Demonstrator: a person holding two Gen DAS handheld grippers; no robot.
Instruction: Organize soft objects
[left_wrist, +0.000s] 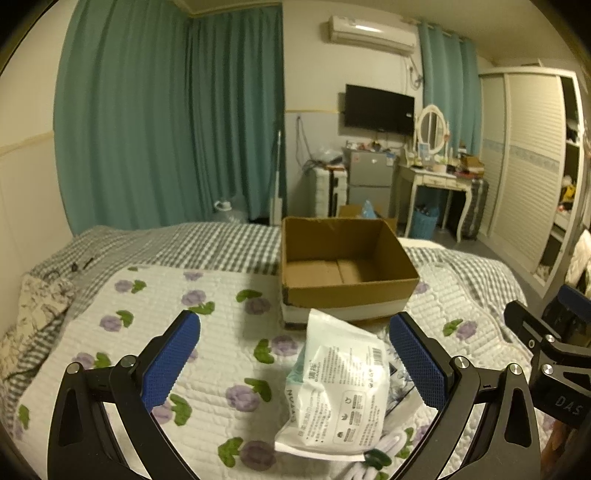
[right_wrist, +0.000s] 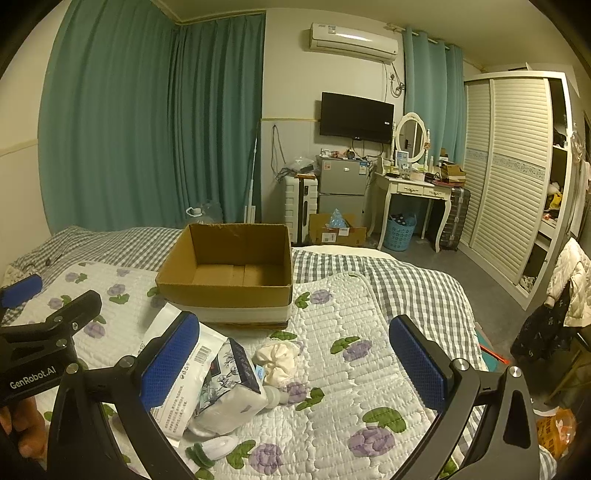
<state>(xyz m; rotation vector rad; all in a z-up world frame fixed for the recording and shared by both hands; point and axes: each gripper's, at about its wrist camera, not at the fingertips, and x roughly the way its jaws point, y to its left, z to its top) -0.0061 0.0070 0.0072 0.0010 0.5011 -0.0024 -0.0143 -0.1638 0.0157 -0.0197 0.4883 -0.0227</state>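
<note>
An open, empty cardboard box (left_wrist: 347, 291) stands on the bed's floral quilt (left_wrist: 207, 350); it also shows in the right wrist view (right_wrist: 221, 291). A white plastic pack (left_wrist: 336, 391) lies in front of the box, between the fingers of my left gripper (left_wrist: 295, 354), which is open and above it. In the right wrist view the pack (right_wrist: 177, 391) lies beside a floral tissue pack (right_wrist: 229, 387), a cream cloth bundle (right_wrist: 277, 360) and a small white and green item (right_wrist: 214, 448). My right gripper (right_wrist: 295, 358) is open and empty above the quilt.
A grey checked bedsheet (right_wrist: 417, 291) covers the bed beyond the quilt. Past the bed's foot stand a suitcase (right_wrist: 301, 206), a small fridge (right_wrist: 341, 192), a dressing table (right_wrist: 413, 192), a blue basket (right_wrist: 399, 232) and a wardrobe (right_wrist: 513, 177). Green curtains (right_wrist: 147, 125) hang on the left.
</note>
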